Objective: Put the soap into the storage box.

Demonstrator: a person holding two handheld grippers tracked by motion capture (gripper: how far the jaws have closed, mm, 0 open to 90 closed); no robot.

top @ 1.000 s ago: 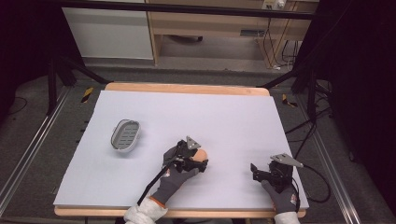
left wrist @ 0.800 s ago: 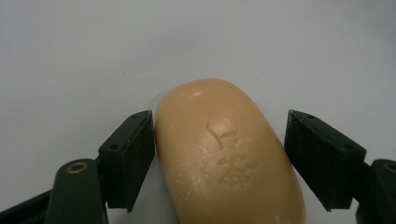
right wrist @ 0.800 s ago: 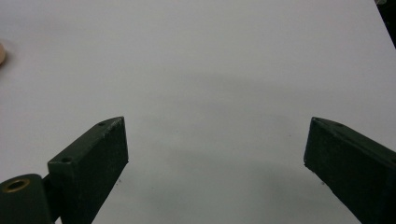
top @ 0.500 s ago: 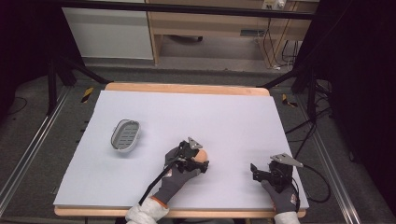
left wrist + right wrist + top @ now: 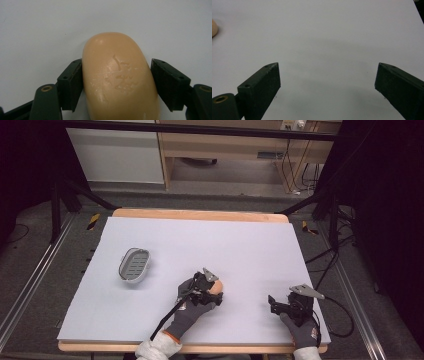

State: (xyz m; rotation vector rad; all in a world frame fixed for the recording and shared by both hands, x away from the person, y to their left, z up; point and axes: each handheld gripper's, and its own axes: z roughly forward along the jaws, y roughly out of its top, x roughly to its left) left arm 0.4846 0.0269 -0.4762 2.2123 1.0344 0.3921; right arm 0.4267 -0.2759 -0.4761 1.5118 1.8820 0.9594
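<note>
bare table (image 5: 240, 245) all around; only the soap dish (image 5: 134, 265) stands far left

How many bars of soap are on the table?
1. The soap lies near the table's front middle, between the jaws of the left gripper, which have just been closing on it.

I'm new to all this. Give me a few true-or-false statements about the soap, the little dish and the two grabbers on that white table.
1. The peach-coloured oval soap bar lies between the left gripper's black jaws, which have just been closing. True.
2. The right gripper holds the soap. False: its jaws stand open over the bare white table.
3. The soap sits in the grey slotted plastic soap dish. False: the dish is empty, off to the left.
4. Both hands wear grey gloves. True.
</note>
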